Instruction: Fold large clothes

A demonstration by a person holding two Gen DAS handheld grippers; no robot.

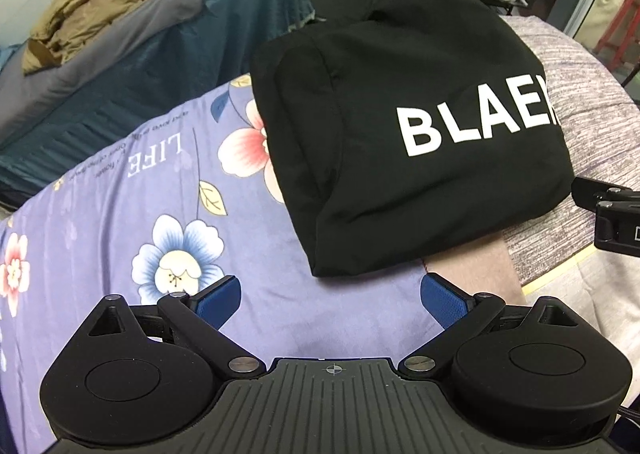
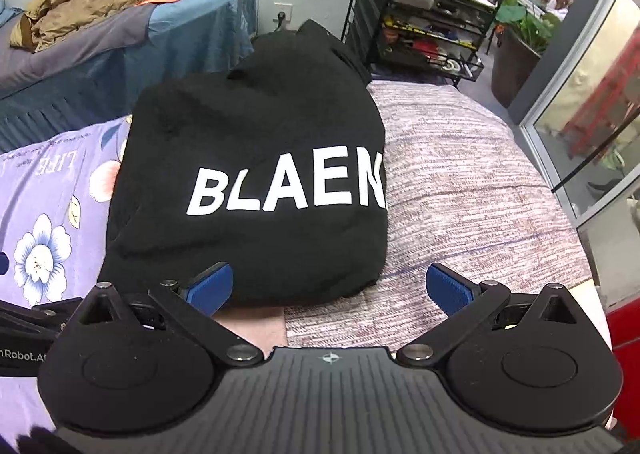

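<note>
On the bed, across a floral sheet (image 1: 120, 221) and a mauve blanket (image 2: 460, 181), a folded black hoodie (image 2: 256, 157) is seen, with the left gripper (image 1: 330, 300) and right gripper (image 2: 329, 288) both spread wide and empty.

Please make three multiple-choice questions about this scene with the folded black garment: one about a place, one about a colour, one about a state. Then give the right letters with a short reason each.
1. On what does the black garment lie?
A. only the floral sheet
B. partly the floral sheet, partly the mottled blanket
C. the wire rack

2. What colour are the printed letters?
A. white
B. orange
C. blue

3. How is the right gripper?
A. shut on the garment
B. shut on nothing
C. open, holding nothing

Answers:
1 B: its left part rests on the flowers, its right part on the blanket.
2 A: the letters are white on black.
3 C: its blue fingers stand wide apart, with nothing clamped.
</note>
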